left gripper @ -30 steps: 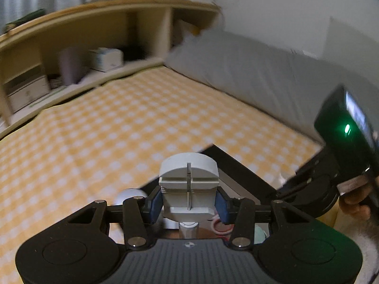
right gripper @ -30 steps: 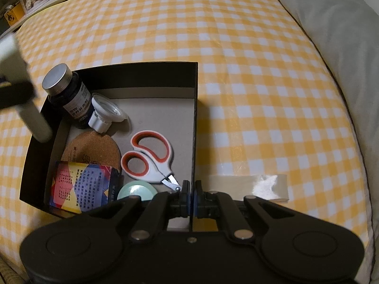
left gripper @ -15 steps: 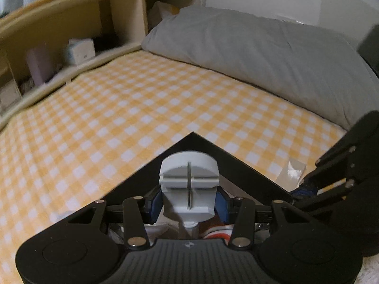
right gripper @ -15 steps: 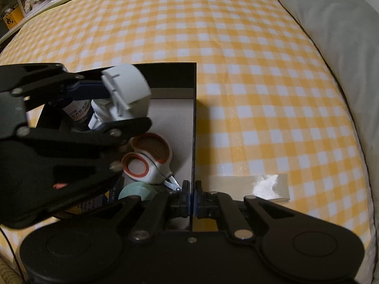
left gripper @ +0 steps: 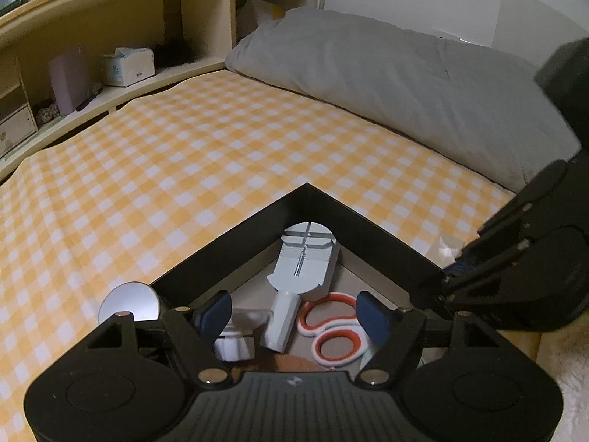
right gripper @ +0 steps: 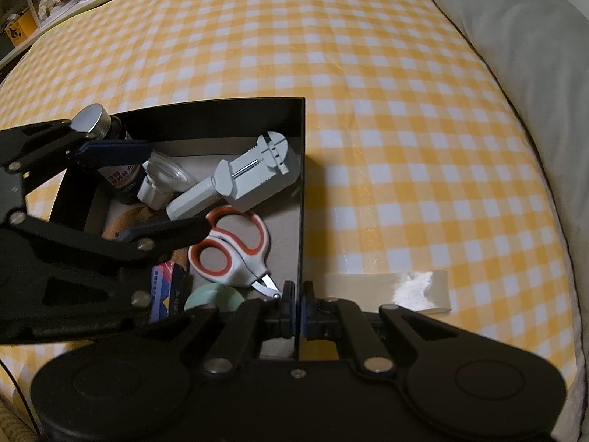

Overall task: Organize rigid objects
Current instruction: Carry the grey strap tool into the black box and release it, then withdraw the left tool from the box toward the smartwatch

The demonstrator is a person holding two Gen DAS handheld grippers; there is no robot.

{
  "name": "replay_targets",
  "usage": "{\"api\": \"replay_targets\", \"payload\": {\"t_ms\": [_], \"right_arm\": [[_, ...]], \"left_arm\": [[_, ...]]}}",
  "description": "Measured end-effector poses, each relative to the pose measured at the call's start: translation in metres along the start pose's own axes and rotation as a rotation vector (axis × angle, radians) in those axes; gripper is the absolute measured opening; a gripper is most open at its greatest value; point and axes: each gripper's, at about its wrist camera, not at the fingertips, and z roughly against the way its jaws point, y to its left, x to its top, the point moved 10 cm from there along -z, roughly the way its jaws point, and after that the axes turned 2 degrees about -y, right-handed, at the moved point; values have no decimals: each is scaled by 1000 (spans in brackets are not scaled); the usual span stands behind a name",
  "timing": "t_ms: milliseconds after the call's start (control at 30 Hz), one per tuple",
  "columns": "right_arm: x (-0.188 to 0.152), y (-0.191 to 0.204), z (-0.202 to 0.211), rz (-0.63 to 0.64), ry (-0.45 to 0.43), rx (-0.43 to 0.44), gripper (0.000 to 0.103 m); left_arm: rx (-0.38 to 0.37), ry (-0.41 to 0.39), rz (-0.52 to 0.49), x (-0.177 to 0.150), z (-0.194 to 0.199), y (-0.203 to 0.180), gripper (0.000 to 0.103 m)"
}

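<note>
A black box (left gripper: 257, 221) (right gripper: 301, 154) sits on the yellow checked bedspread. A grey plastic tool (left gripper: 302, 269) (right gripper: 243, 176) lies inside it, leaning into the far corner. My left gripper (left gripper: 292, 313) (right gripper: 147, 188) is open and empty, hovering over the box just behind the tool. My right gripper (right gripper: 298, 304) is shut on the box's right wall near its front corner. Also in the box are red-handled scissors (right gripper: 230, 245) (left gripper: 331, 335), a dark bottle with a silver cap (right gripper: 110, 154), a small white lens piece (right gripper: 162, 180), a cork coaster, a coloured pack (right gripper: 165, 291) and a pale green disc (right gripper: 213, 294).
A strip of clear tape (right gripper: 397, 287) lies on the bedspread right of the box. A grey pillow (left gripper: 386, 84) runs along the far right. A wooden shelf unit (left gripper: 110, 55) with a tissue box stands behind the bed.
My left gripper moved over the box, opened and let go of the grey tool, which now lies in the box. The right gripper has stayed clamped on the box wall.
</note>
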Motion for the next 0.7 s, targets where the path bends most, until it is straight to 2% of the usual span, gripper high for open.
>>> {"api": "replay_targets", "payload": {"t_ms": [300,700], "right_arm": [[1,0,0,0,0,0,4],[4,-1,8,-5,-14,-4,3]], "left_arm": [[-21,1,-33,-3,27,-14,83],[-28,-10,-5,-7,68,-25,96]]}}
